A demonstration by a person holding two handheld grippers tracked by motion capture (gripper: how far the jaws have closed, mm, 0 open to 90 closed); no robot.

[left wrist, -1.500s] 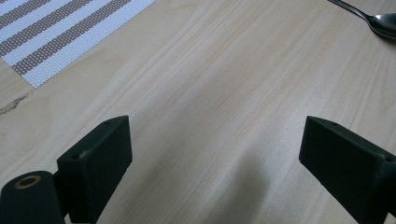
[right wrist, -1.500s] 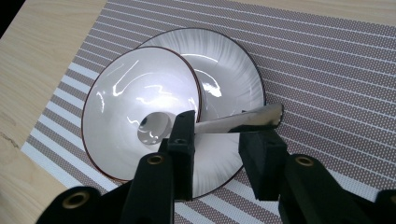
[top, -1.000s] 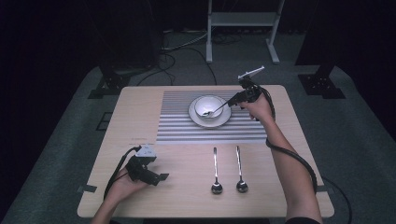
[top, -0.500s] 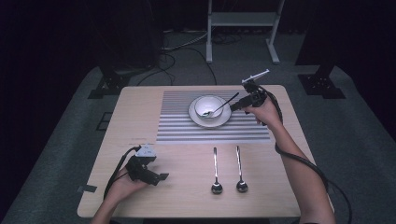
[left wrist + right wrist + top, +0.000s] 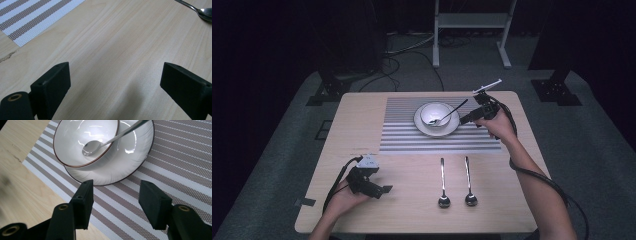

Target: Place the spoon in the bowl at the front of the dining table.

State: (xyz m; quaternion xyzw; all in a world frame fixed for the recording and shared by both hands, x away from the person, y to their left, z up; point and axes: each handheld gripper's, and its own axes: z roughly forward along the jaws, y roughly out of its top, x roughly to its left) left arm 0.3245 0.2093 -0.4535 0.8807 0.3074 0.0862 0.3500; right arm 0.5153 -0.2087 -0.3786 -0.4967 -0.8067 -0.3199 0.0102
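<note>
A white bowl (image 5: 435,113) stands on a white plate (image 5: 436,128) on the striped placemat (image 5: 412,140). One spoon (image 5: 451,111) lies in the bowl with its handle leaning over the right rim. My right gripper (image 5: 466,119) hovers just right of the plate. Its jaws have just been opening, and nothing is between them. In the right gripper view the bowl (image 5: 86,142), spoon (image 5: 100,143) and plate (image 5: 130,157) lie just beyond the open right gripper (image 5: 115,202). My left gripper (image 5: 381,191) rests open near the table's front left, over bare wood (image 5: 112,62).
Two more spoons (image 5: 442,182) (image 5: 469,180) lie side by side on the wood in front of the placemat, bowls toward the near edge. One spoon's tip (image 5: 203,11) shows beyond the left gripper. A metal stand (image 5: 472,30) and cables lie on the floor behind the table.
My right gripper has drawn back from the bowl toward the right and slightly nearer, and its jaws stand wider. The spoon stays in the bowl. My left hand has not moved.
</note>
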